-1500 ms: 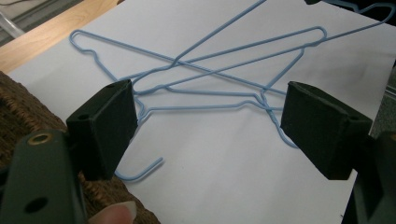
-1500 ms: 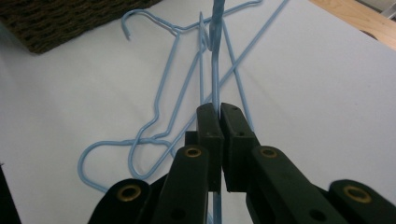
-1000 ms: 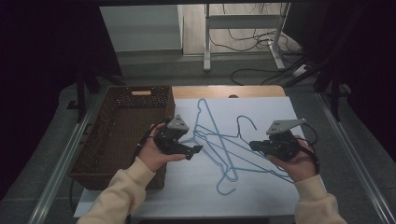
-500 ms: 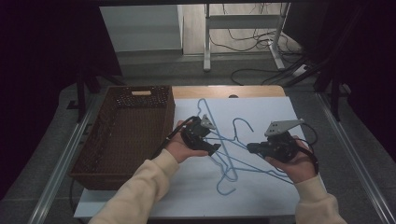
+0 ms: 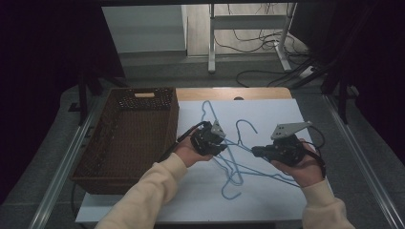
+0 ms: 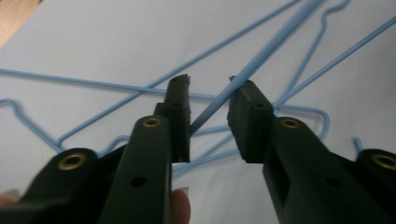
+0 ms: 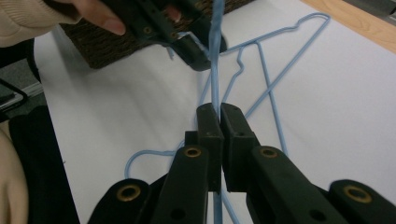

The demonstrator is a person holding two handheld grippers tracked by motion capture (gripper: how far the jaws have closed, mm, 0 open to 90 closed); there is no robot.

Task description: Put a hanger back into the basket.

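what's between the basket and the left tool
Nothing but bare white sheet: in the high view the basket stands just left of the left tool, which sits over the blue hangers.

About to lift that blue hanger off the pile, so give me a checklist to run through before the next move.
1. Right gripper clamped on the hanger wire: ok, jaws shut on it.
2. Left gripper clamped on the same wire: not ok; its jaws have just been closing, the wire sits between them, a gap remains.
3. Both grippers on one wire: ok, it runs straight from the right jaws to the left gripper.
4. Hanger free of the other hangers: cannot tell, the wires cross.
5. Basket ready to receive: ok, open top, nothing seen inside.
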